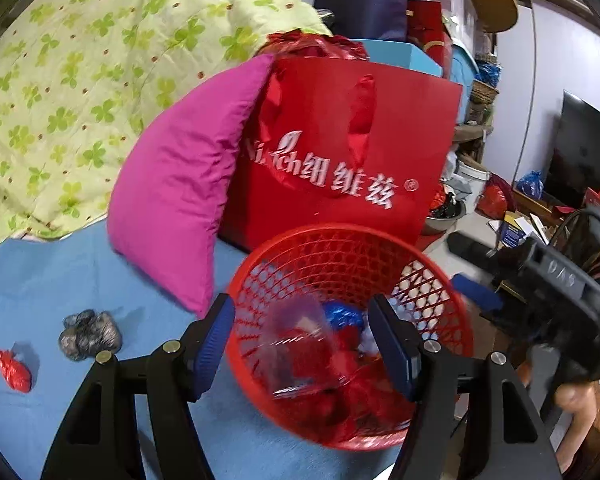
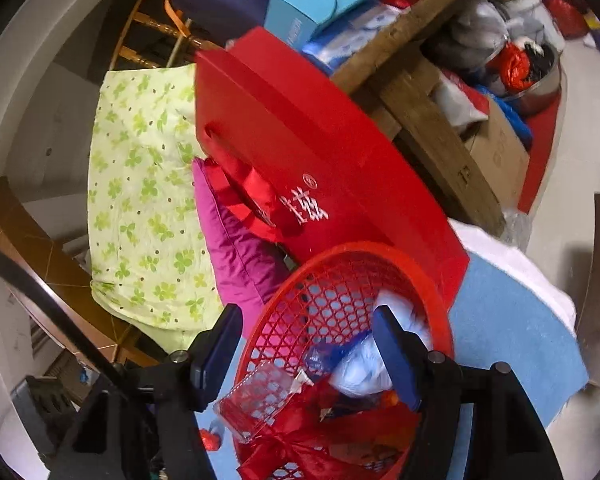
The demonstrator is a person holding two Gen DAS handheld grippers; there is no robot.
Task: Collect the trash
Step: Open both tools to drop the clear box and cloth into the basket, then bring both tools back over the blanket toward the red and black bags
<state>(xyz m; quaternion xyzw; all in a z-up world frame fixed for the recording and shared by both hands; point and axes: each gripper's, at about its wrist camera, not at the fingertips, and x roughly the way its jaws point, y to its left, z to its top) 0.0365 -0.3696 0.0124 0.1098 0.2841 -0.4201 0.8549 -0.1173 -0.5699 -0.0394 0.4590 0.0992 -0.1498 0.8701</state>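
Note:
A red mesh basket (image 1: 440, 280) stands on the blue sheet, holding red wrappers, a blue scrap and pale plastic. My left gripper (image 1: 302, 344) hovers over it, open, with a blurred clear plastic bag (image 1: 296, 340) loose between the fingers, untouched by either pad. On the sheet to the left lie a grey crumpled bag (image 1: 90, 334) and a red crumpled wrapper (image 1: 12, 368). My right gripper (image 2: 308, 352) is also open above the basket (image 2: 340, 252), over a clear plastic box (image 2: 260, 400) and a white bag (image 2: 364, 368). Its blue pad (image 1: 476, 292) shows beside the rim.
A red gift bag (image 1: 340, 152) stands right behind the basket, with a magenta pillow (image 1: 180, 184) and a green clover quilt (image 1: 80, 80) to its left. The bed edge runs just right of the basket; beyond it are cluttered boxes, a metal bowl (image 2: 540, 88) and a person's knee (image 1: 576, 400).

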